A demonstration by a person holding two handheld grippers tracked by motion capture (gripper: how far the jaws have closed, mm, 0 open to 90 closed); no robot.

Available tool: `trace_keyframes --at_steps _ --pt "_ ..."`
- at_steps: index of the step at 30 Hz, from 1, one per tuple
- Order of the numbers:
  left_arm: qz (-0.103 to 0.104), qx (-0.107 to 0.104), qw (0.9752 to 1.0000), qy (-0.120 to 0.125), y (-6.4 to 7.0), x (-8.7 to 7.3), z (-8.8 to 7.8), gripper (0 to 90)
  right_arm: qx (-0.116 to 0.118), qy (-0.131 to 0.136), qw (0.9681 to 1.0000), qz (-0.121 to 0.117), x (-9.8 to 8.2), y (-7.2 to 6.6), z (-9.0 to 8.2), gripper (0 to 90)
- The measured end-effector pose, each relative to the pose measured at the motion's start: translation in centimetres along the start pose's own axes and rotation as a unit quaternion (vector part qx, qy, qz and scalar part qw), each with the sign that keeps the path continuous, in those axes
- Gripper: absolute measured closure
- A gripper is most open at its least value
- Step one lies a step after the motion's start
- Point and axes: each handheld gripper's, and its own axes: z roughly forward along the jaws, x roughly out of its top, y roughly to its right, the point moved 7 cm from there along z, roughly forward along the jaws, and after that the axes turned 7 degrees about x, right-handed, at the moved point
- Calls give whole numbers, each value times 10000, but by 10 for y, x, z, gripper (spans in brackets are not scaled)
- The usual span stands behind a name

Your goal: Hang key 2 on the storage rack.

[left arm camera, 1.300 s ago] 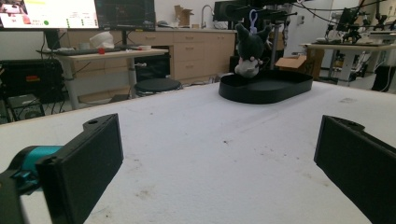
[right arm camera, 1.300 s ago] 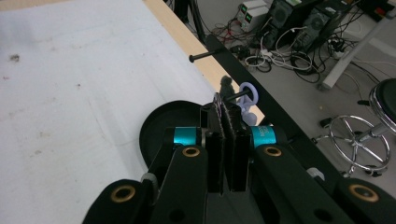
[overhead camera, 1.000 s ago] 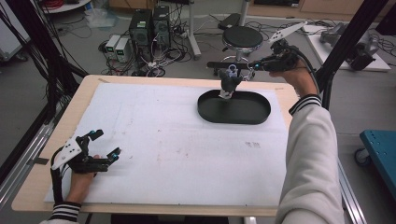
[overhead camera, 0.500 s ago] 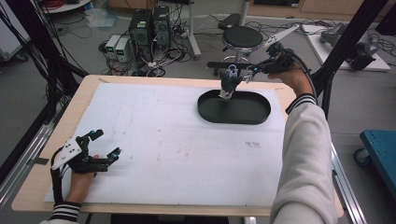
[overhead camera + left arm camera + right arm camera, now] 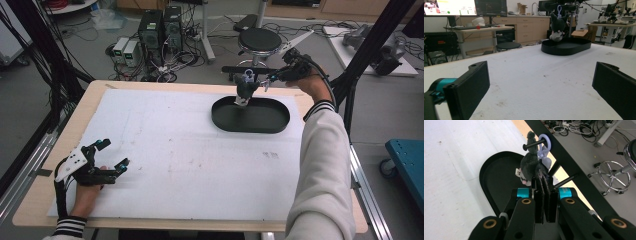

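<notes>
1. Just ahead of the right gripper's (image 5: 543, 178) closed jaws hangs the plush toy (image 5: 530, 168), a dark grey keychain animal whose lilac ring (image 5: 545, 142) is looped over a thin black peg (image 5: 534, 144); the jaws are pressed together on the toy's back, as far as the right gripper view shows.
2. Below the toy, under the gripper, lies the black oval tray (image 5: 272, 121), and the toy's lower end hangs just inside the tray's far rim.
3. The step in hand looks like either hanging the toy on the peg or taking it off (the ring sits fully on the peg, so I cannot tell which).
4. If it is coming off, the next move calls for sliding the ring along the peg to its free end, then lowering the toy into the tray.
5. Well apart, at the near left corner of the white table cover (image 5: 165, 150), the left gripper (image 5: 116, 154) rests with its jaws wide and nothing between them.
</notes>
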Motion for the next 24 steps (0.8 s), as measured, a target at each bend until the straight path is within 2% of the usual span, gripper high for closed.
trace_keyframes --at_steps 6,13,24 --pt "2 1 10000 -3 0 0 0 17 -53 -147 9999 -37 -4 3 4 887" --pt "4 7 10000 5 0 0 0 17 -41 -196 9998 -54 -6 5 5 888" --pt "7 7 10000 2 0 0 0 17 -177 -196 9996 -89 -7 11 7 887"
